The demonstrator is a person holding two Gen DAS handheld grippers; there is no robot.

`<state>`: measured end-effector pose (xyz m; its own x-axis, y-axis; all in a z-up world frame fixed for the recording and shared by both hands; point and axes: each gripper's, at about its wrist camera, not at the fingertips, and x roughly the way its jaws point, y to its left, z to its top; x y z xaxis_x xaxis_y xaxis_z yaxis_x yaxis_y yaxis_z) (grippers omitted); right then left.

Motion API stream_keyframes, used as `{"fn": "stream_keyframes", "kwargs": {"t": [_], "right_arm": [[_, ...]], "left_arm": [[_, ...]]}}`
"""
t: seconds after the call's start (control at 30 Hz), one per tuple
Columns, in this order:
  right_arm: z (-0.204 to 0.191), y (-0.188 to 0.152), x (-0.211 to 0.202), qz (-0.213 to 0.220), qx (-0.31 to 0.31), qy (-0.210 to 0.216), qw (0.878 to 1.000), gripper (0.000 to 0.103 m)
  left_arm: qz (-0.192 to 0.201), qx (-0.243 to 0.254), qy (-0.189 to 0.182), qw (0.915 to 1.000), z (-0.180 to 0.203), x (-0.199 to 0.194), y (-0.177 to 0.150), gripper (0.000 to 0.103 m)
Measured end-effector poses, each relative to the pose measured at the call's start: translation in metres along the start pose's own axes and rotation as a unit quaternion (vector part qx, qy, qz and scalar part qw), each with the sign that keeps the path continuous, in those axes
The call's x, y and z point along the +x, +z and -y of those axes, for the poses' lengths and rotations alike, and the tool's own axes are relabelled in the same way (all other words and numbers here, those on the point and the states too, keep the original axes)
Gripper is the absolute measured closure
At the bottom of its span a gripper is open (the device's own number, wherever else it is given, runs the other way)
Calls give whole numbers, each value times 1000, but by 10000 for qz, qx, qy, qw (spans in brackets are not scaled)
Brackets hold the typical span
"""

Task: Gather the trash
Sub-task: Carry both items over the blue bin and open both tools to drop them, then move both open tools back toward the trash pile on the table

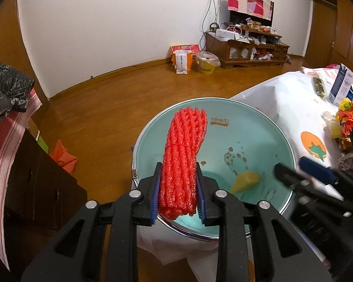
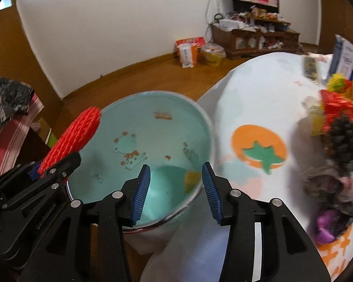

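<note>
A teal bin (image 1: pixel 247 136) with cartoon prints stands beside the table, its mouth right under both grippers. My left gripper (image 1: pixel 178 166) is shut on a red foam net sleeve (image 1: pixel 186 141), which stands up between the blue pads over the bin's near rim. A yellow scrap (image 1: pixel 244 182) lies at the bottom of the bin. My right gripper (image 2: pixel 176 166) is open above the bin (image 2: pixel 153 129) with nothing between its pads; the yellow scrap (image 2: pixel 191 179) shows below it. The right wrist view has the left gripper (image 2: pixel 58 162) and the net (image 2: pixel 75 136) at the left.
To the right is a table with a white cloth (image 2: pixel 258 108) printed with an orange fruit. A heap of bright wrappers (image 2: pixel 336 112) and dark scraps (image 2: pixel 341 164) lies on it, with a carton (image 1: pixel 341 84) behind. A dark cabinet (image 1: pixel 35 176) stands at the left.
</note>
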<state>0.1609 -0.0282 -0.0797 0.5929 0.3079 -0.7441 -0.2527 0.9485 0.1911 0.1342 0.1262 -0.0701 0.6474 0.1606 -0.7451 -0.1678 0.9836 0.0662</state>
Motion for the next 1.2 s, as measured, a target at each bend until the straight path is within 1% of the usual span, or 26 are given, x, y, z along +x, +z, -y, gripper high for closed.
{"fn": "stream_keyframes", "kwargs": {"t": [0.07, 0.13, 0.17, 0.23, 0.27, 0.3, 0.33, 0.37, 0.53, 0.6, 0.67, 0.87, 0.93, 1.07, 1.2], "right_arm": [[9, 0, -11, 167, 72, -101, 9998, 56], [16, 0, -22, 339, 105, -259, 9990, 51], [20, -1, -28, 422, 140, -327, 9985, 50], [27, -3, -35, 512, 216, -399, 9977, 47], [32, -4, -40, 545, 258, -452, 9972, 46], [36, -6, -43, 576, 297, -490, 9967, 42], [40, -9, -47, 615, 333, -530, 9961, 36], [41, -10, -50, 654, 359, -569, 9956, 34], [58, -17, -71, 845, 534, -697, 9925, 31], [65, -20, -81, 927, 589, -760, 9910, 29], [71, -23, -90, 1022, 654, -844, 9890, 29], [98, -39, -121, 1259, 865, -1195, 9810, 29], [110, -45, -133, 1323, 962, -1338, 9774, 29], [130, -56, -148, 1387, 1145, -1581, 9709, 29], [150, -65, -158, 1394, 1368, -1720, 9655, 29]], "left_arm": [[16, -2, 55, 10000, 0, -2, 0, 66], [35, 5, 100, 9999, 0, -4, -1, 65], [35, 12, 106, 9999, 2, -5, -1, 64], [59, 40, 96, 9999, 5, -9, -2, 55], [85, 57, 91, 9999, 6, -11, -1, 46], [142, 87, 96, 9998, 9, -15, -1, 39], [185, 110, 113, 9997, 12, -18, -1, 36], [237, 152, 146, 9995, 15, -22, -1, 33], [321, 279, 161, 9990, 27, -33, -2, 32], [358, 320, 158, 9987, 33, -38, -3, 31], [403, 376, 146, 9984, 40, -43, -3, 31], [534, 579, -100, 9968, 62, -60, -5, 31], [562, 652, -235, 9960, 72, -64, -6, 31], [590, 834, -439, 9938, 93, -70, -10, 31], [655, 1033, -608, 9906, 118, -78, -14, 31]]}}
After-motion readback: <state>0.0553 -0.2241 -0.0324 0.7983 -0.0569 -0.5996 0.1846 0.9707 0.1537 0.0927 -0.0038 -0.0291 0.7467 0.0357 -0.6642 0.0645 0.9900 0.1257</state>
